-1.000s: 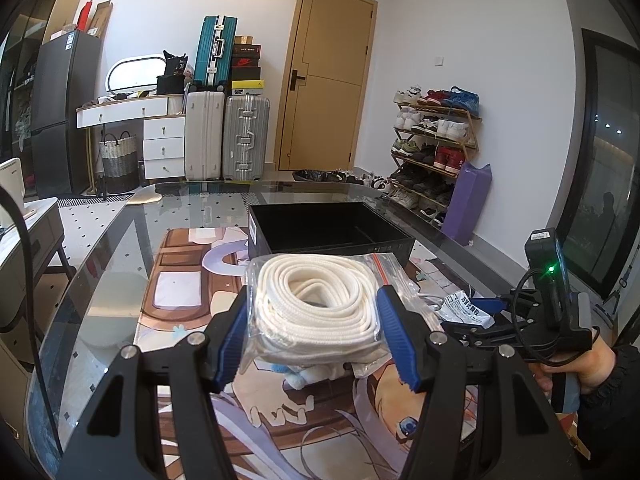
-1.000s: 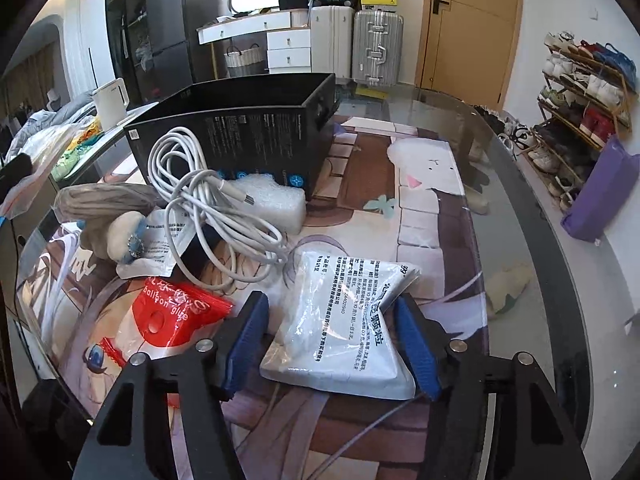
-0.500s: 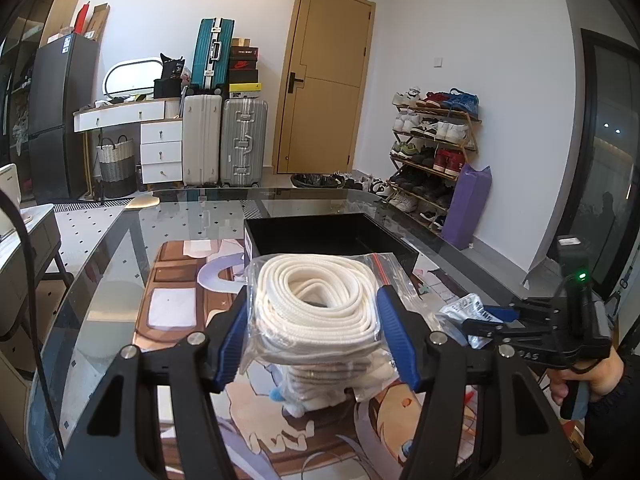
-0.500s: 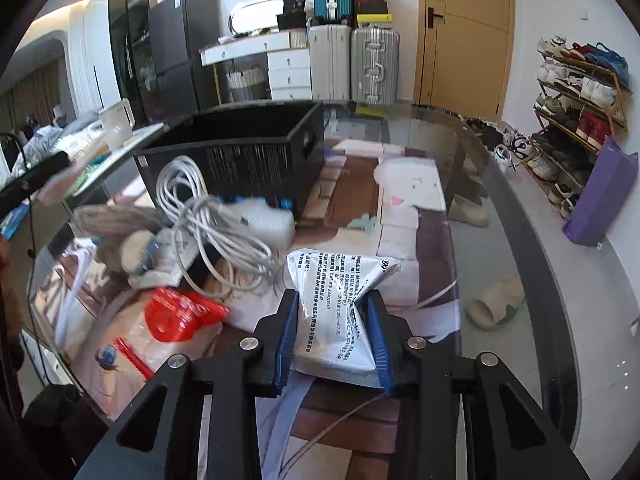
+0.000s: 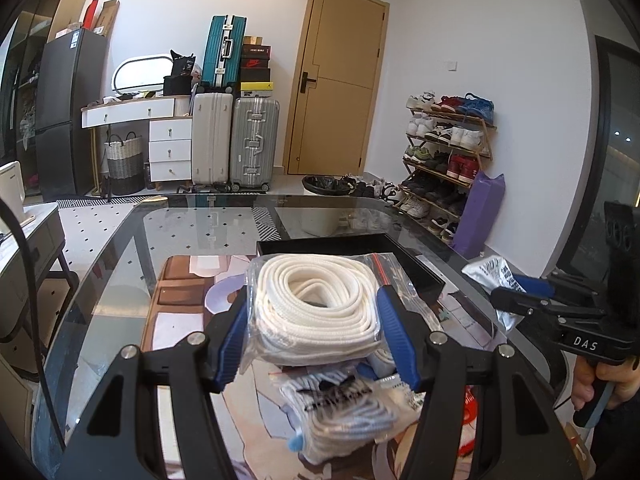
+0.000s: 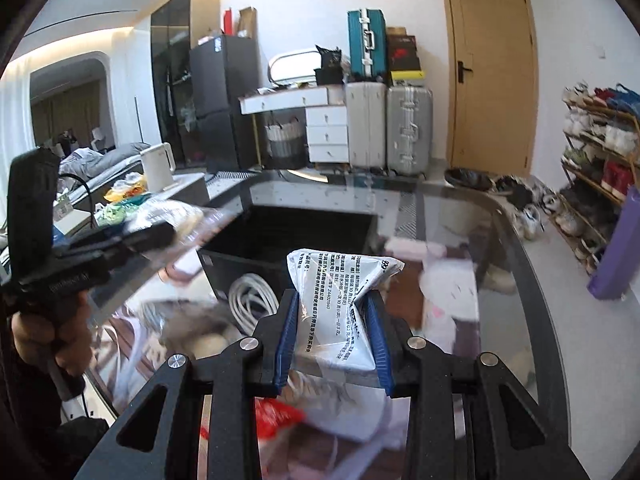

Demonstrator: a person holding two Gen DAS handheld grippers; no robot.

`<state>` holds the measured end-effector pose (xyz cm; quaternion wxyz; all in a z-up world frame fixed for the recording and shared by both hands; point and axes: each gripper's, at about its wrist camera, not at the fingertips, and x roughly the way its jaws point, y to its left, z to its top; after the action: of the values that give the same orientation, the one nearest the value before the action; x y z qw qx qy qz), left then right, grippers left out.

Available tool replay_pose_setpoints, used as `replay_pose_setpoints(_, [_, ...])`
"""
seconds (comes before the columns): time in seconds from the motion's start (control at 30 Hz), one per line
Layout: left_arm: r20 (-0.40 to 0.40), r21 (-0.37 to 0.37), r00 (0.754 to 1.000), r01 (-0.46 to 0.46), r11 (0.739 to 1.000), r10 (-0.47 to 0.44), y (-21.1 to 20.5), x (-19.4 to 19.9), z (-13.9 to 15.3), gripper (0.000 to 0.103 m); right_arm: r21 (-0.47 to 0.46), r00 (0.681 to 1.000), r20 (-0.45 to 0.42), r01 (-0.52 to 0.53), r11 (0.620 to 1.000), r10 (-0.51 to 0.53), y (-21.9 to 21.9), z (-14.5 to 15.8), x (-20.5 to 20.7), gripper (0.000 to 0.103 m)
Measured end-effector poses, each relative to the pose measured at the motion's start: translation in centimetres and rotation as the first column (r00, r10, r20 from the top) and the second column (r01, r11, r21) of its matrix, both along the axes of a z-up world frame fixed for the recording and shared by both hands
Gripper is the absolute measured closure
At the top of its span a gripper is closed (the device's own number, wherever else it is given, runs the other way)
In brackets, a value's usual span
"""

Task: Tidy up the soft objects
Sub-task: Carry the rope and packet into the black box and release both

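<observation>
Lifted clear of the table since a second ago, both loads now up in the air. Left gripper (image 5: 316, 318) clamped from both sides on a clear zip bag of coiled white rope (image 5: 316, 304), blue pads (image 5: 234, 342) pressing its flanks, held level and pointed toward the black box (image 5: 416, 268) just beyond it on the glass table (image 5: 120, 248). Below that bag, resting on the printed mat (image 5: 176, 320), another clear packet of white cord (image 5: 348, 412). Right gripper (image 6: 334, 338) squeezed narrow on a white printed pouch (image 6: 340, 304), crumpling it at the waist, top end standing upright above the fingers, raised over the clutter and aimed at the same black box (image 6: 280, 240). Seen from the left camera, off to the right edge, gripped from beneath by the right hand (image 5: 600, 388), with the pouch (image 5: 494, 276) sticking out toward the box. Seen from the right camera, at the far left, held by the left hand (image 6: 52, 332), somewhat blurred. Down on the table beside the box, a loose white cable coil (image 6: 252, 300), a red packet (image 6: 276, 416), and a fuzzy grey-brown soft item (image 6: 192, 324), too blurred to identify.
</observation>
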<state>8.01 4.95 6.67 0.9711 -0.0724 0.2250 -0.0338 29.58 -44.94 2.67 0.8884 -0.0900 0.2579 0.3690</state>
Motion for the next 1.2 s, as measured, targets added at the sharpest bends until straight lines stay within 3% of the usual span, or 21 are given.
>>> replay_pose_setpoints(0.6, [-0.07, 0.017, 0.998, 0.006, 1.0, -0.005, -0.4, 5.3, -1.0, 0.042, 0.012, 0.998, -0.014, -0.063, 0.998, 0.063, 5.4, 1.0, 5.2, 0.069])
replay_pose_setpoints(1.2, [-0.148, 0.05, 0.989, 0.006, 0.999, 0.001, -1.0, 8.0, -2.0, 0.041, -0.016, 0.995, -0.055, -0.082, 0.997, 0.081, 7.6, -1.1, 8.4, 0.068])
